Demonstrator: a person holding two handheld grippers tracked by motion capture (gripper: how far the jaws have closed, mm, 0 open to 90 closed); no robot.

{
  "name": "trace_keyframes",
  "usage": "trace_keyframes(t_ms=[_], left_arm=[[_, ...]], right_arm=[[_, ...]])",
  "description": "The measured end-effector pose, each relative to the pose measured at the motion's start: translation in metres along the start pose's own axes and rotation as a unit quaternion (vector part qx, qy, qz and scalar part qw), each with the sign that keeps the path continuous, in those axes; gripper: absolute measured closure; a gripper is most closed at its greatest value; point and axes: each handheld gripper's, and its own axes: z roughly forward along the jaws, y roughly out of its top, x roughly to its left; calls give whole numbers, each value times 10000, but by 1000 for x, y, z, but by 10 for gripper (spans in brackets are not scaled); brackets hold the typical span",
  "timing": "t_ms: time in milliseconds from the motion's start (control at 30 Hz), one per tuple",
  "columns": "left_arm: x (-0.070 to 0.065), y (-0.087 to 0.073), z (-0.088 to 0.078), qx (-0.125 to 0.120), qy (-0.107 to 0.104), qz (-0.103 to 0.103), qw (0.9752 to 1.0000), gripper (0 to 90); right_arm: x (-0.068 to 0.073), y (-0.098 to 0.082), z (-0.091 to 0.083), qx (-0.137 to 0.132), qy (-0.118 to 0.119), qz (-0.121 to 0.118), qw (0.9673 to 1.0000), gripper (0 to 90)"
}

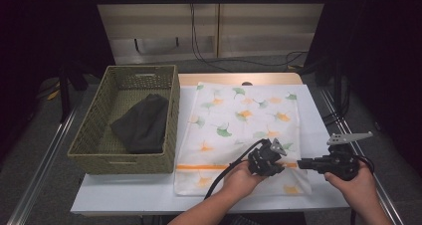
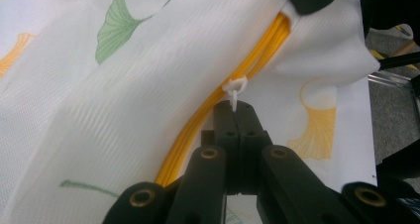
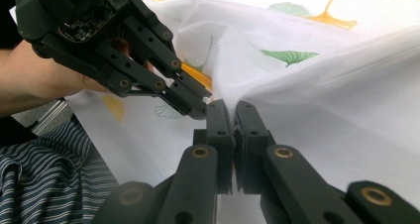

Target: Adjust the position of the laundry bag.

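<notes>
The white mesh laundry bag [image 1: 244, 135], printed with green and orange ginkgo leaves, lies flat on the white surface [image 1: 124, 190], just right of the woven basket [image 1: 94, 130]. An orange zipper [image 2: 218, 105] runs across its near end. In the high view the hands and claws cover the stretch of zipper where the work goes on, so the pull cannot be made out there.

In the left gripper view, the left claw [image 2: 239, 116] is closed tight on the small white zipper pull [image 2: 235, 87], whose loop sticks out just past the tips; the part between the pads is hidden. The zipper's lower run vanishes behind the claw's black links.

The right claw [image 3: 232, 110] is pinched shut on a fold of the mesh fabric right beside the zipper, tip to tip with the left claw. How much cloth it has is hidden between its pads. The fabric rises in a ridge from that pinch.

Inside the basket lies a dark folded cloth [image 1: 142, 125]; its far details are lost in dim light. A striped sleeve [image 3: 44, 179] is cut off at the corner of the right gripper view.
</notes>
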Motion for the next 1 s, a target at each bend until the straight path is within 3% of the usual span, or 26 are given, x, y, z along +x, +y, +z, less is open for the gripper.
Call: trace_keyframes(t_ms=[100, 433, 667, 933, 1000], left_arm=[[0, 0, -3, 103, 64, 35, 9999, 900], [4, -5, -9, 63, 111, -46, 9999, 900], [4, -7, -16, 224, 215, 18, 9995, 900], [8, -14, -24, 165, 201, -74, 9996, 900], [9, -15, -27, 255, 241, -56, 9994, 900]], right_arm=[[-1, -1, -2, -7, -20, 57, 10000, 874], [-7, -2, -6, -41, -73, 83, 9999, 874], [-12, -3, -7, -49, -140, 122, 9998, 874], [-18, -4, -7, -76, -224, 190, 9995, 874], [-19, -5, -7, -74, -257, 203, 9994, 874]])
